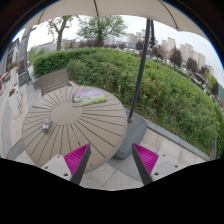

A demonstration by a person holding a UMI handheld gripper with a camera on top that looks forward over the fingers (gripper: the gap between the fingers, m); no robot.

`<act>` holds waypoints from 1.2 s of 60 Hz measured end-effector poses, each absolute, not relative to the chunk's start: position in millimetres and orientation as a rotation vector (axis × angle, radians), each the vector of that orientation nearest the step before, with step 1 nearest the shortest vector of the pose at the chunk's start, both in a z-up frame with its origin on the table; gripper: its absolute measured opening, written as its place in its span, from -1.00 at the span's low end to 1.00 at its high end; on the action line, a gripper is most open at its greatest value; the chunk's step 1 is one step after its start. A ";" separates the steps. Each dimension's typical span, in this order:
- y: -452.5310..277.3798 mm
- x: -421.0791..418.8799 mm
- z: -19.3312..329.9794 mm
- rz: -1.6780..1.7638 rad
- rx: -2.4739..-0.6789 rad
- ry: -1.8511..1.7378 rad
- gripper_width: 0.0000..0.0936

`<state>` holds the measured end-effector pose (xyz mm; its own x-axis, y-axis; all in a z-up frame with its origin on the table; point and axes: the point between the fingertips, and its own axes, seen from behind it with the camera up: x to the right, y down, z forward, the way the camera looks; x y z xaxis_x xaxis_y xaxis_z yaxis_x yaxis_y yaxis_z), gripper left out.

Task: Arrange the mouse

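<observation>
- Your tool (110,160) rides high above the paving with its fingers spread wide; nothing sits between the magenta pads (77,157).
- Just beyond the fingertips stands the grey base of a parasol pole (139,72), which rises up the right side of your path. Keep well to its left as you move in.
- Farther ahead and to the left is the round slatted surface (70,130). The mouse (76,98) looks to be the small dark item at its far side, next to a pale flat item (92,99) that may be a mat; it is too small to be sure.
- A second small dark object (45,126) sits at the left edge of the surface; don't mistake it for your target until you are closer.
- To do this step well, I'd judge you should lower the tool toward the far side, keep the fingers apart, and line them across the mouse's narrow width before pinching.
- Beyond lie a bench (53,80), a hedge (150,80) and buildings.
</observation>
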<state>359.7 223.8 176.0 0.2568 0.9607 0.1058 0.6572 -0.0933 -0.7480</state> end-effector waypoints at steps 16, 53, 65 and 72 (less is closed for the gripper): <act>122.5 327.8 148.1 0.637 -1.766 -1.655 0.82; -115.5 247.1 77.7 0.776 -1.657 -1.840 0.82; -125.3 194.9 38.2 0.791 -1.719 -1.751 0.82; -123.9 165.4 21.8 0.802 -1.725 -1.720 0.83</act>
<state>165.4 -123.9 21.8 -0.0063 0.9998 -0.0211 0.6584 -0.0117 -0.7526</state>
